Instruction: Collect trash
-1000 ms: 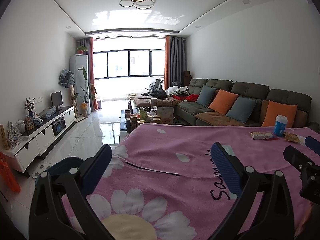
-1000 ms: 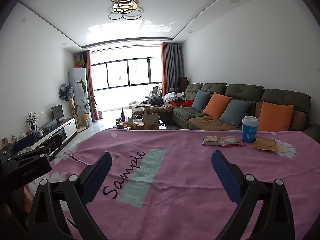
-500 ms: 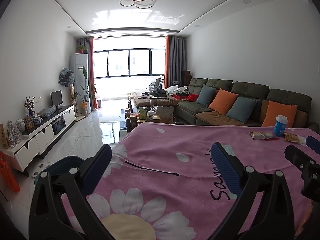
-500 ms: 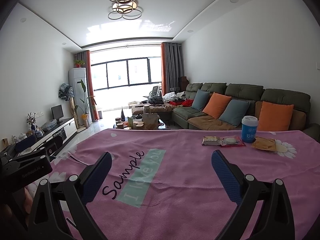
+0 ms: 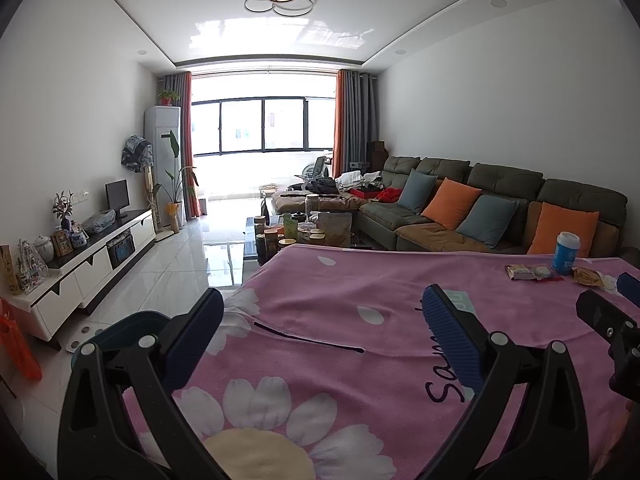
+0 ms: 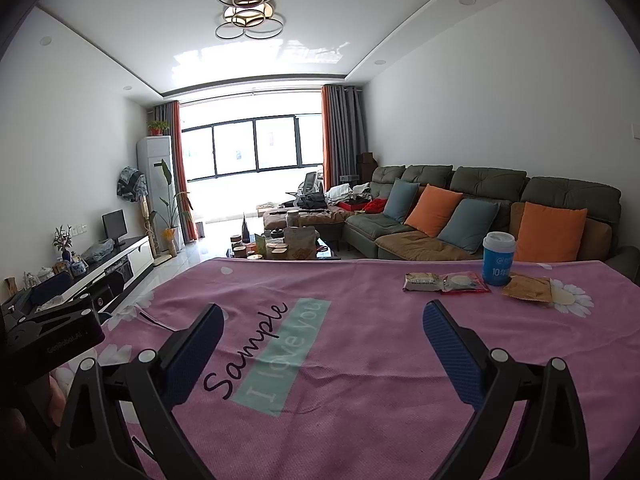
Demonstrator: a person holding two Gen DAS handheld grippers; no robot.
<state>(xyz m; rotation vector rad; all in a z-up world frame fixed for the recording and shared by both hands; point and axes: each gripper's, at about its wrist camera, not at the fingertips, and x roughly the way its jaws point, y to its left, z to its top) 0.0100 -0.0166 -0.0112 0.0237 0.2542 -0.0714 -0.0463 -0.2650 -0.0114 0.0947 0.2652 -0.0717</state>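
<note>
On the far right of a pink flowered cloth (image 6: 360,360) lie the trash items: a brown snack packet (image 6: 423,281), a red-edged wrapper (image 6: 464,282), a blue paper cup with a white lid (image 6: 498,259) standing upright, and a tan wrapper (image 6: 526,288). The left wrist view shows the same cup (image 5: 566,252) and wrappers (image 5: 532,272) at the right edge. My right gripper (image 6: 320,320) is open over the cloth's near middle, well short of them. My left gripper (image 5: 320,306) is open over the cloth's left part. A dark teal bin (image 5: 120,332) sits low, just off the table's left edge.
A thin dark stick (image 5: 308,338) lies on the cloth between the left gripper's fingers. Beyond the table stand a cluttered coffee table (image 6: 280,246), a green sofa with orange and blue cushions (image 6: 480,216), and a white TV cabinet (image 5: 92,256) along the left wall.
</note>
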